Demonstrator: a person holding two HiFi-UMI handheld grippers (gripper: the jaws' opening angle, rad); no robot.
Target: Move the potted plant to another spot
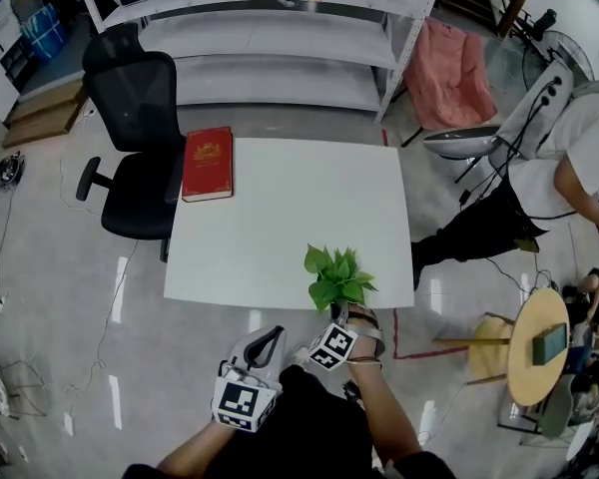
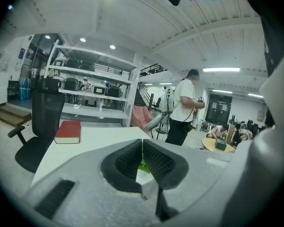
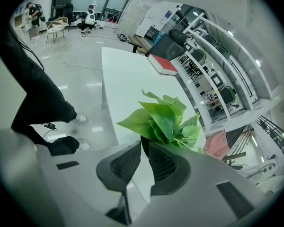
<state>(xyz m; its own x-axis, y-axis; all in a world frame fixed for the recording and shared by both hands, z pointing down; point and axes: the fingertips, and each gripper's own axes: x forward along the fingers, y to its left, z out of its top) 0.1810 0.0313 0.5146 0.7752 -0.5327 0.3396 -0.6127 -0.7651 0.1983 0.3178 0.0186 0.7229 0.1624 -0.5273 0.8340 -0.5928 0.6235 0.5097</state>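
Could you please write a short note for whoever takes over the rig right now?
Left gripper: fingers shut on nothing, held short of the table, close to the person's body.
Right gripper: fingers closed on the pot rim of the potted plant.
The potted plant is at the table's near edge; I cannot tell whether it is lifted. A red book lies at the far left corner.
Done: grasp made. Left: carry it to another spot, set it down, release.

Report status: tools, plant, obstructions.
Left tool shut, empty. Right tool shut on potted plant, near edge of table. Red book far corner, well apart.
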